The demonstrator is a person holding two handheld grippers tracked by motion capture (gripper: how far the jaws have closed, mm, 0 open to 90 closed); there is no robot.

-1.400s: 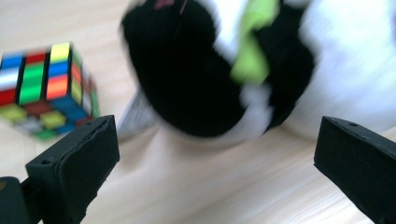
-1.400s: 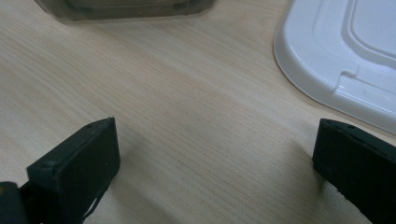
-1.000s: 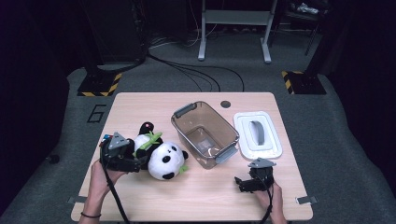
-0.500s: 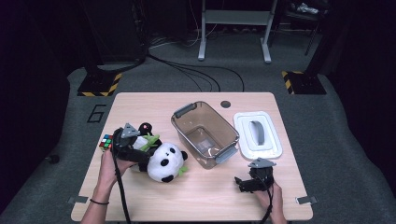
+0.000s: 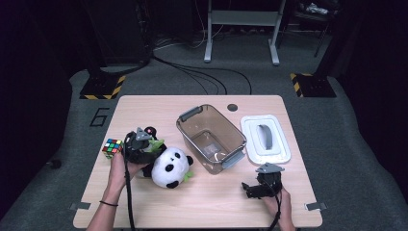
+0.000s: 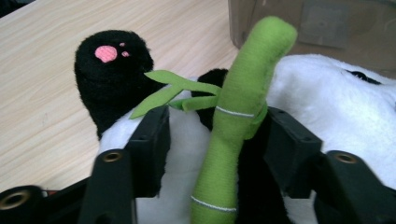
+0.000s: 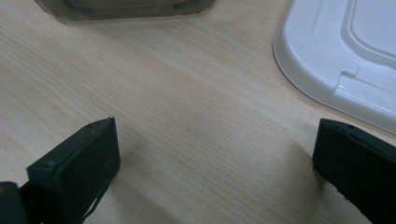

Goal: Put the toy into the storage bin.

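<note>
A black-and-white panda plush (image 5: 171,166) lies on the left half of the wooden table (image 5: 144,108), holding a green felt bamboo stalk (image 6: 243,93). My left gripper (image 5: 144,151) sits on the plush's left side. In the left gripper view its jaws have just been closing and now press into the panda's body (image 6: 327,88) from both sides, with the bamboo between them. One black paw with a pink pad (image 6: 112,70) sticks up beyond the jaws. My right gripper (image 5: 250,188) rests low at the front right, open, with bare wood between its fingers (image 7: 84,154).
A clear brown plastic bin (image 5: 179,126) stands empty at the table's middle, just right of the panda. Its white lid (image 5: 281,144) lies flat to the right, close to the right gripper. A colourful puzzle cube (image 5: 112,147) sits left of my left hand.
My left gripper has moved up and right onto the panda and its jaws have narrowed onto the plush. The puzzle cube, once hidden by the hand, is uncovered. The right gripper has not moved.
</note>
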